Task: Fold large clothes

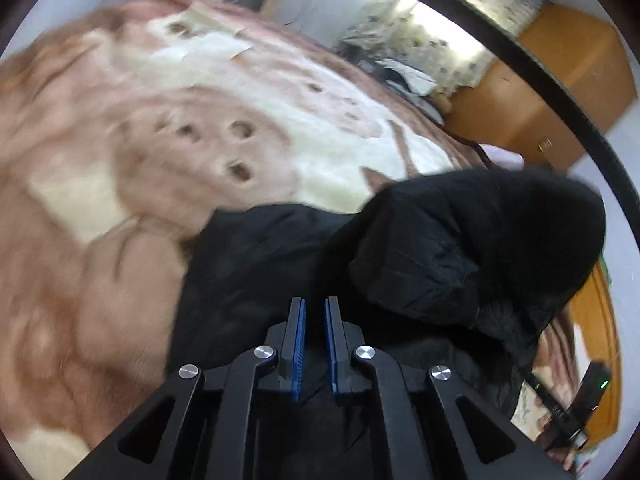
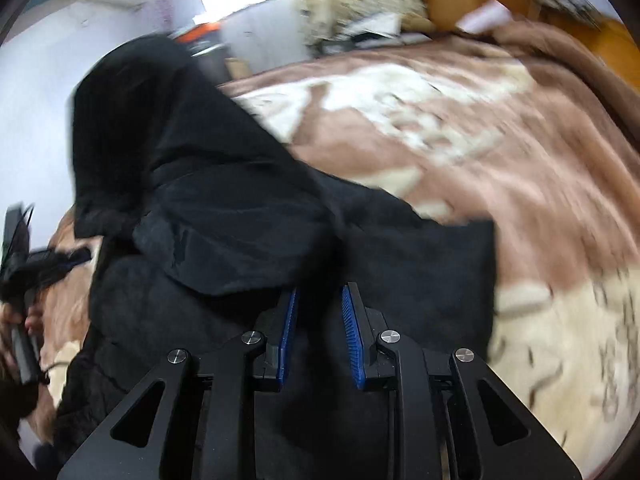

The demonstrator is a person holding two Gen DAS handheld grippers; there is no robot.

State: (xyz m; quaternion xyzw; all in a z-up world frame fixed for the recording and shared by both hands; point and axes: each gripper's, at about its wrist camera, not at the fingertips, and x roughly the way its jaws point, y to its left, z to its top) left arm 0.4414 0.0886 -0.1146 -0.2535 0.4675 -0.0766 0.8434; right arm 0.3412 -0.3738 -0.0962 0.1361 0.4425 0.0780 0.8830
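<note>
Left wrist view: I am watching the left claw (image 1: pixel 315 312) with its pads nearly together and nothing visibly between them, the black coat (image 1: pixel 460 240) bunched ahead and to its right. I am seeing the right claw (image 2: pixel 319 300) standing apart, empty, the coat rising ahead to its left. Both are sitting close over it. It is lying on a bed with a brown-and-cream blanket (image 1: pixel 140 140); curtains (image 1: pixel 404 28) behind.
</note>
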